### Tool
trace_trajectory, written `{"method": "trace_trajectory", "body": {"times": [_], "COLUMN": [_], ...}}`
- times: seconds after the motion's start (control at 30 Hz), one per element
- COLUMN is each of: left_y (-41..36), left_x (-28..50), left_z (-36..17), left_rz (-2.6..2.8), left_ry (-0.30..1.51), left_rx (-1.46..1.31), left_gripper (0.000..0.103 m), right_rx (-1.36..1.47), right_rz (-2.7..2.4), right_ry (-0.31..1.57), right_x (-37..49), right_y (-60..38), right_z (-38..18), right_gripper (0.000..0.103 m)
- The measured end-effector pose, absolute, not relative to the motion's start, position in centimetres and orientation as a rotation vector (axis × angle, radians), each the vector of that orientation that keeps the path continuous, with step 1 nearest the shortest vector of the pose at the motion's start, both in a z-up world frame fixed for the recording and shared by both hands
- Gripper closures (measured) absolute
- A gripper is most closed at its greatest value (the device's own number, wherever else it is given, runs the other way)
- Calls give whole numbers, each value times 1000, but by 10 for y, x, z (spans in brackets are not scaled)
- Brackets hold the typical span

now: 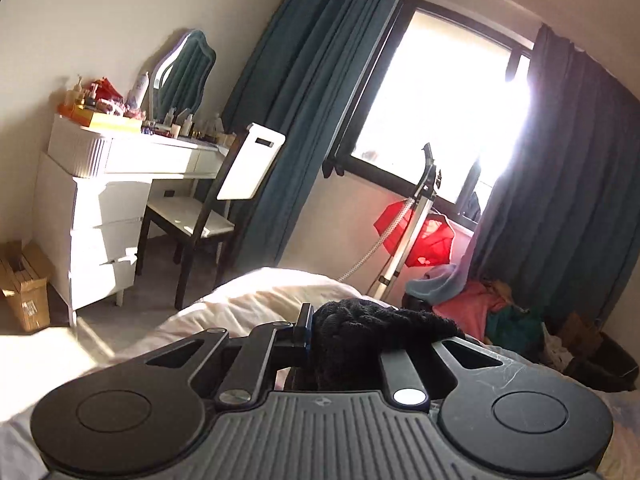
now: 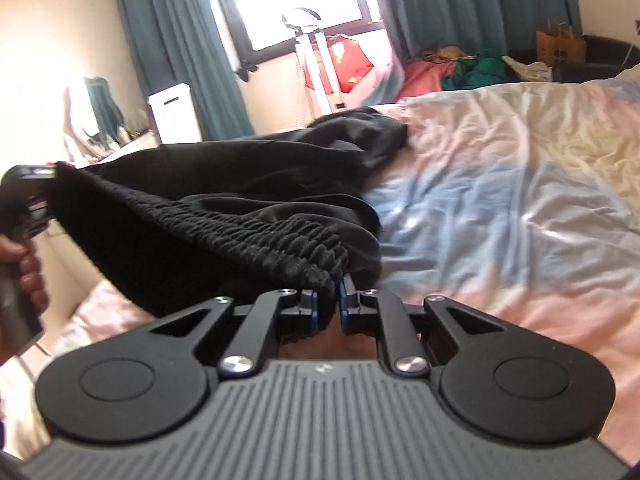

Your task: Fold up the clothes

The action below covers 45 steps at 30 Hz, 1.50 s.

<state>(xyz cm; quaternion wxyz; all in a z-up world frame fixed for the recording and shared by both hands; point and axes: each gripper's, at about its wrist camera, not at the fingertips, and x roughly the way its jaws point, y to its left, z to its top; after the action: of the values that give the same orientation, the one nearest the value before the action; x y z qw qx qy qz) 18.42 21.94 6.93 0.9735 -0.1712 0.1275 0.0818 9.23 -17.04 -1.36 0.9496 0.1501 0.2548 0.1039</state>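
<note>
A black garment (image 2: 224,184) with a ribbed elastic waistband (image 2: 248,232) hangs stretched above the bed (image 2: 500,200), and its far end trails onto the pastel sheet. My right gripper (image 2: 328,301) is shut on one end of the waistband, with the fabric bunched between the fingers. At the left edge of the right wrist view, my left gripper (image 2: 40,184) pinches the other end, held by a hand (image 2: 24,264). In the left wrist view the left gripper (image 1: 320,332) is shut on the black garment (image 1: 360,320), whose knit fabric drapes over and hides its right finger.
A white dresser with a mirror (image 1: 120,168) and a dark chair (image 1: 216,216) stand by the left wall, with a cardboard box (image 1: 24,280) on the floor. A steamer stand (image 1: 416,220) and a pile of clothes (image 1: 480,308) sit below the window. Teal curtains (image 1: 304,100) flank it.
</note>
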Motion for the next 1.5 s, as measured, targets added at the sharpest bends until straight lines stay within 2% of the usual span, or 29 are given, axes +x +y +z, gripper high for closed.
{"method": "trace_trajectory", "body": {"times": [0.1, 0.2, 0.37, 0.47, 0.57, 0.6, 0.63, 0.67, 0.7, 0.73, 0.77, 0.83, 0.93, 1.13, 1.33, 1.5], "left_y": [271, 323, 385, 413, 431, 436, 440, 441, 441, 441, 440, 438, 434, 378, 241, 120], "left_x": [219, 256, 313, 324, 318, 315, 311, 307, 303, 295, 287, 270, 239, 172, 117, 74], "left_z": [105, 115, 56, 5, -24, -31, -37, -38, -39, -37, -36, -33, -26, 13, 62, 67], "left_rz": [252, 395, 526, 533, 513, 504, 497, 498, 500, 513, 525, 547, 557, 479, 261, 76], "left_ry": [232, 242, 418, 529, 565, 574, 583, 593, 600, 600, 600, 601, 626, 580, 453, 351], "left_rx": [-274, -180, -11, -77, -177, -207, -231, -228, -220, -191, -161, -107, -92, -69, -39, -32], "left_gripper": [93, 93, 93, 93, 90, 89, 81, 64, 52, 32, 15, 8, 7, 7, 7, 6], "right_rx": [314, 330, 304, 289, 305, 320, 338, 350, 354, 351, 341, 319, 286, 251, 217, 138], "right_rz": [366, 521, 658, 681, 717, 742, 770, 790, 805, 819, 825, 824, 795, 688, 527, 417], "right_ry": [480, 464, 527, 604, 625, 623, 626, 631, 631, 625, 621, 611, 585, 479, 395, 329], "right_x": [102, 125, 169, 190, 197, 197, 197, 197, 194, 190, 186, 174, 155, 124, 98, 76], "right_y": [-104, -36, 51, 70, 69, 66, 62, 60, 57, 56, 54, 50, 40, -17, -98, -165], "right_z": [-1, 1, -35, -61, -69, -69, -67, -66, -64, -61, -58, -52, -41, -7, 29, 51], "right_gripper": [89, 89, 87, 86, 79, 66, 48, 39, 24, 18, 18, 18, 18, 18, 18, 18]}}
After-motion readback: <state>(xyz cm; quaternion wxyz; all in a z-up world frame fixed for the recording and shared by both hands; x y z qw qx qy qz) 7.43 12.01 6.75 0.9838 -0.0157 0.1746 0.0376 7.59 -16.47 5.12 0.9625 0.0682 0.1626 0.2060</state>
